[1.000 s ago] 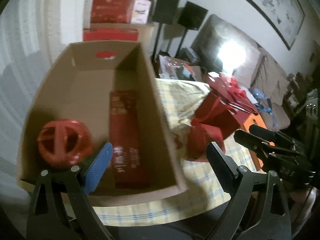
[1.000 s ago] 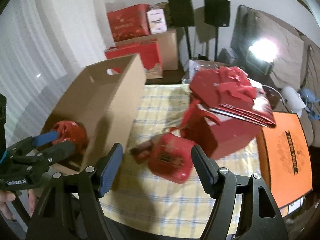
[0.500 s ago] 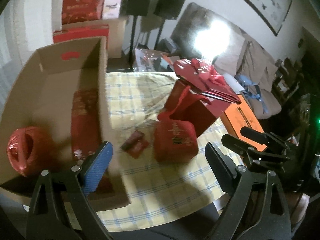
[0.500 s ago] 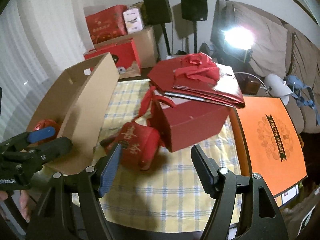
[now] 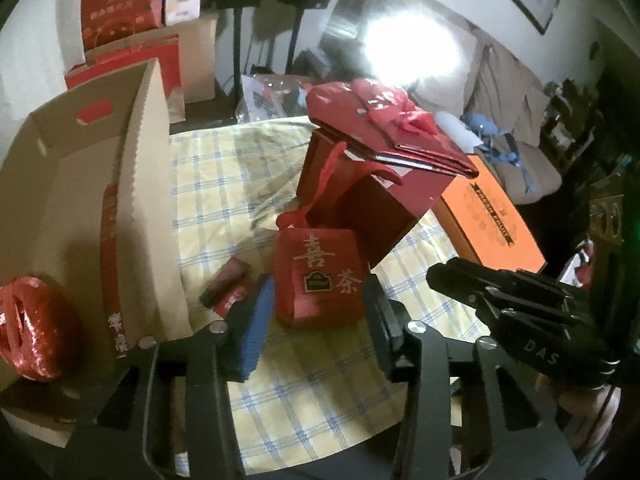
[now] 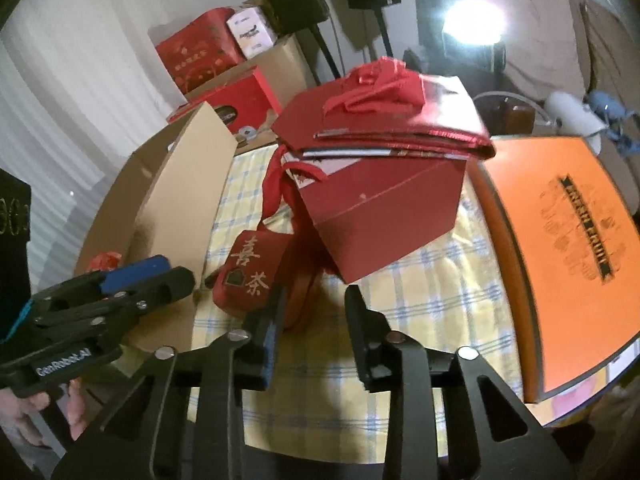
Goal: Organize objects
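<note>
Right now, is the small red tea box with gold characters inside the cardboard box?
No, the small red tea box lies on the checked tablecloth, outside the cardboard box.

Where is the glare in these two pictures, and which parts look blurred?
Left wrist view: the lamp blows out white over the sofa; the ball is soft. Right wrist view: the same lamp flares top right; the orange box print is smeared.
</note>
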Demonstrator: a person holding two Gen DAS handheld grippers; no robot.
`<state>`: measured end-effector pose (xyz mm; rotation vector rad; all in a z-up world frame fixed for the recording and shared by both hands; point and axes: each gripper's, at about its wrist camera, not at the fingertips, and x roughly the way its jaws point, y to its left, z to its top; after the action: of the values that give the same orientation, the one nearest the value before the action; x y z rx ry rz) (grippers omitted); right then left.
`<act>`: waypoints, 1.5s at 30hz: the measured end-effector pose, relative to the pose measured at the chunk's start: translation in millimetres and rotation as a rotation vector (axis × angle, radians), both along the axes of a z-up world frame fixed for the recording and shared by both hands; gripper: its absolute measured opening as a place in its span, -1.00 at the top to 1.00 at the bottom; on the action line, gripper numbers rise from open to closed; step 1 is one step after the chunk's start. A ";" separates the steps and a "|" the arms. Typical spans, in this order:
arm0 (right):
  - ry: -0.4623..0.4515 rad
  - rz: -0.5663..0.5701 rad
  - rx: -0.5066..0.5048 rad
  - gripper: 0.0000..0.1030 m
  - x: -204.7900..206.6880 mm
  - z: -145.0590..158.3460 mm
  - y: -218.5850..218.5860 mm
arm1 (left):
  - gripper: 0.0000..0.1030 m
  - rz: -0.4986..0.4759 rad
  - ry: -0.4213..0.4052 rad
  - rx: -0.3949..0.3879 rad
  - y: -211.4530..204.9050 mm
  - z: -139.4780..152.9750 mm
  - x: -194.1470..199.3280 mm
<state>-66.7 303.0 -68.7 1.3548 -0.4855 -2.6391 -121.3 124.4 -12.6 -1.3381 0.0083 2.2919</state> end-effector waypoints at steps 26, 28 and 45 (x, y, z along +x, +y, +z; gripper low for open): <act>-0.051 0.036 -0.236 0.47 -18.9 -43.8 8.3 | 0.07 0.053 -0.127 0.003 24.9 -33.6 -38.8; -0.049 0.038 -0.238 0.47 -19.1 -43.8 8.5 | 0.01 0.064 -0.127 0.018 22.0 -32.5 -40.2; -0.055 0.052 -0.338 0.36 -26.5 -52.0 8.1 | -0.15 0.085 -0.143 -0.018 28.0 -44.5 -49.9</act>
<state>-93.2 311.0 -120.7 1.3127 -0.8461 -2.3474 -171.3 152.4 -57.1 -1.5354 -0.0767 2.2645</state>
